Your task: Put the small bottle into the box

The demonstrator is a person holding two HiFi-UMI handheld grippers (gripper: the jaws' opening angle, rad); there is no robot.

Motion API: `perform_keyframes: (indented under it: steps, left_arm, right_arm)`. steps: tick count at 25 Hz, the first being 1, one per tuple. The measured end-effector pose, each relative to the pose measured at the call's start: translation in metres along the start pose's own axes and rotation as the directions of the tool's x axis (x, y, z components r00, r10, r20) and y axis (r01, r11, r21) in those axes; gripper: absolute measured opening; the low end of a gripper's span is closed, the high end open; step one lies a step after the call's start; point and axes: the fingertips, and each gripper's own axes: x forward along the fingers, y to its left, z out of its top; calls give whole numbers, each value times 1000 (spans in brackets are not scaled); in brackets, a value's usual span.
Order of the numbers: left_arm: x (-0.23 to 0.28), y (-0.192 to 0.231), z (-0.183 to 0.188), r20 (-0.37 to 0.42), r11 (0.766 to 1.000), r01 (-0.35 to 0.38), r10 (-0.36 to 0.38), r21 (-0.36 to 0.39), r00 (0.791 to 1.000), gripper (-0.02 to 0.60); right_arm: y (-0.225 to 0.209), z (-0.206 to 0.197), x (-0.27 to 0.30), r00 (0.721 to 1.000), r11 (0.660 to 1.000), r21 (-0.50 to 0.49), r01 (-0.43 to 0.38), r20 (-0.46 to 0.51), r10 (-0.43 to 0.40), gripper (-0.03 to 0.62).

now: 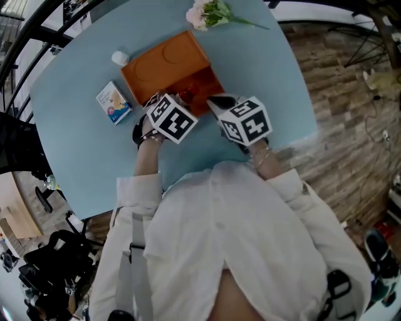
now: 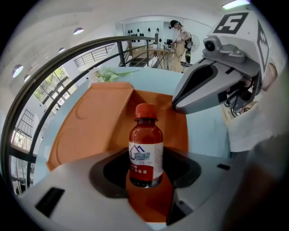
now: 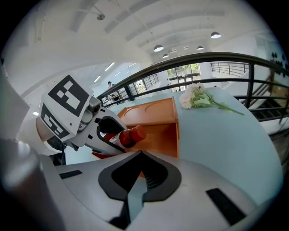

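Observation:
A small brown bottle (image 2: pixel 146 151) with a red cap and a white label stands upright between the jaws of my left gripper (image 2: pixel 146 178), which is shut on it. Bottle and gripper hang over the near part of the open orange box (image 2: pixel 97 122), whose lid lies flat behind it. In the head view the left gripper (image 1: pixel 180 100) is at the box's (image 1: pixel 166 69) front edge, with the bottle (image 1: pixel 186 97) barely showing. My right gripper (image 3: pixel 135 187) is shut with nothing in it, just right of the left gripper (image 3: pixel 81 117) and the bottle (image 3: pixel 128 136), at the box's (image 3: pixel 156 119) near right corner.
On the light blue table (image 1: pixel 263 69) a bunch of pale flowers (image 1: pixel 210 12) lies behind the box. A small white round thing (image 1: pixel 119 57) and a small blue and white carton (image 1: pixel 113 102) lie left of the box. The table's front edge is close to the person's body.

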Motion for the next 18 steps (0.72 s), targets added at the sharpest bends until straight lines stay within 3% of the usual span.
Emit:
perform_keyframes:
  steps: [6,18]
  left_arm:
    - [14,-6,-5,-80,997,8,-2,72,997,218]
    - [30,-10,-6,-131,995,44,-32,90,991,218]
  right_arm:
    - [-3,-3,-2,1000,1000,13,1,-10,-1,2]
    - [-3,-8,-2,1000,1000,12,0,-17,0,2]
